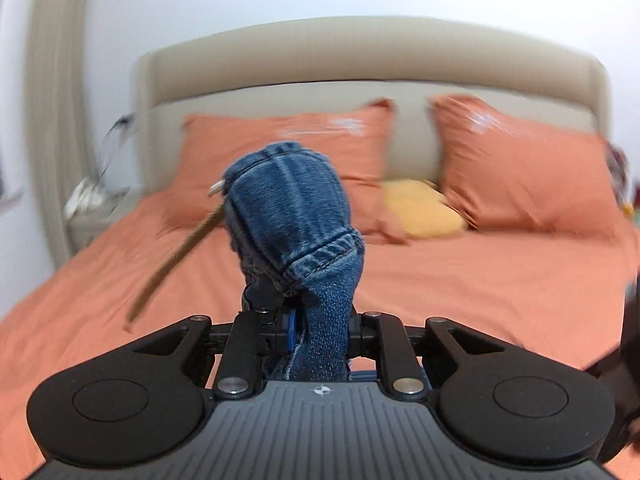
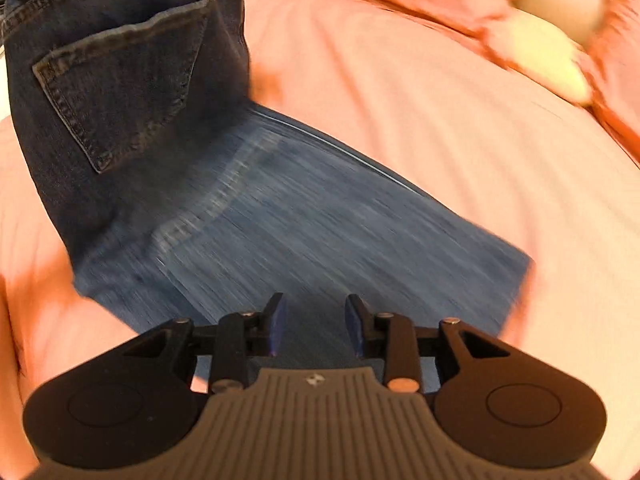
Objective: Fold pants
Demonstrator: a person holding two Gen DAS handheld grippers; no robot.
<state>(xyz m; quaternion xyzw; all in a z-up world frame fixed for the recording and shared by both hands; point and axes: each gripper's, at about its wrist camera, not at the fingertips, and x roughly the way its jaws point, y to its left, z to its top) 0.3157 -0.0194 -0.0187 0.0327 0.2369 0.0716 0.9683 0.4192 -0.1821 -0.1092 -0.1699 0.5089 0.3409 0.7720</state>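
The pants are blue denim jeans. In the left wrist view my left gripper (image 1: 308, 320) is shut on a bunched hem of the jeans (image 1: 296, 216), held up above the bed, with a tan tag or string hanging to its left. In the right wrist view the jeans (image 2: 280, 216) lie on the orange sheet, with a back pocket (image 2: 124, 80) at upper left and a leg running right. My right gripper (image 2: 314, 328) is open and empty just above the denim. The view is motion-blurred.
The bed (image 1: 480, 288) has an orange sheet, two orange pillows (image 1: 520, 168) and a yellow cushion (image 1: 420, 208) at a beige headboard (image 1: 360, 52). A nightstand (image 1: 92, 208) stands at the left. Part of the other gripper shows at the right edge (image 1: 628, 340).
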